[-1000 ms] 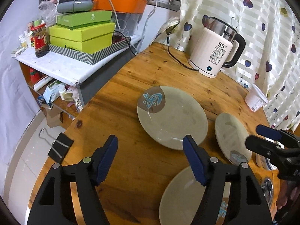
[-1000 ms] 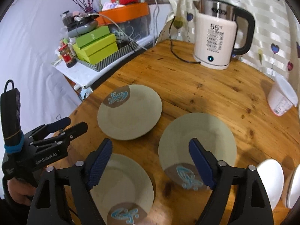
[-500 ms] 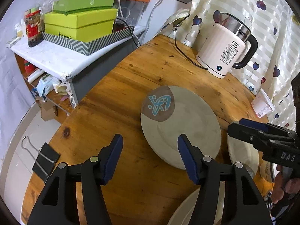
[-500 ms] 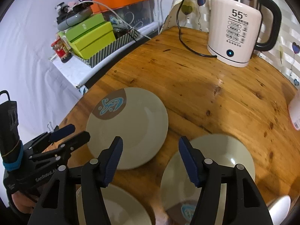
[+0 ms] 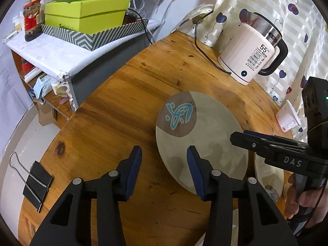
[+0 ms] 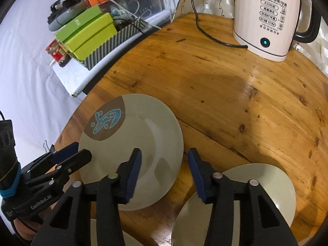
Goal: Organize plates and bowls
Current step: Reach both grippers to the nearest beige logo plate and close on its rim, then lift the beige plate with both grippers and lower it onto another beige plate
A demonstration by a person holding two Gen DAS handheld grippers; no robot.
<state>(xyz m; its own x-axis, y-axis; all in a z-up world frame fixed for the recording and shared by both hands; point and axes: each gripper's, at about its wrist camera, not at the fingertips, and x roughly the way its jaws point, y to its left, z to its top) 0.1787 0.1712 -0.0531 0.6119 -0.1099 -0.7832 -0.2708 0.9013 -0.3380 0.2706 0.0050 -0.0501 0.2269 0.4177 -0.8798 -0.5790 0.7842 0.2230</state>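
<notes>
**Plates still spread out; both tools closing on the far plate**

The round grey-green ceramic plate with the brown patch and blue motif (image 6: 131, 149) lies flat on the round wooden counter (image 6: 225, 94), on the near side of the white electric kettle (image 6: 266, 18). Nothing is seen stacked yet. The left tool (image 5: 164, 165) and right tool (image 6: 164, 167) are half open and closing, each straddling a plate rim (nothing gripped). A second grey-green plate (image 6: 272, 186) lies just beside. Bare counter toward the kettle leaves room.

three plates (image 6: 131, 143), one kettle (image 6: 266, 18)
</notes>
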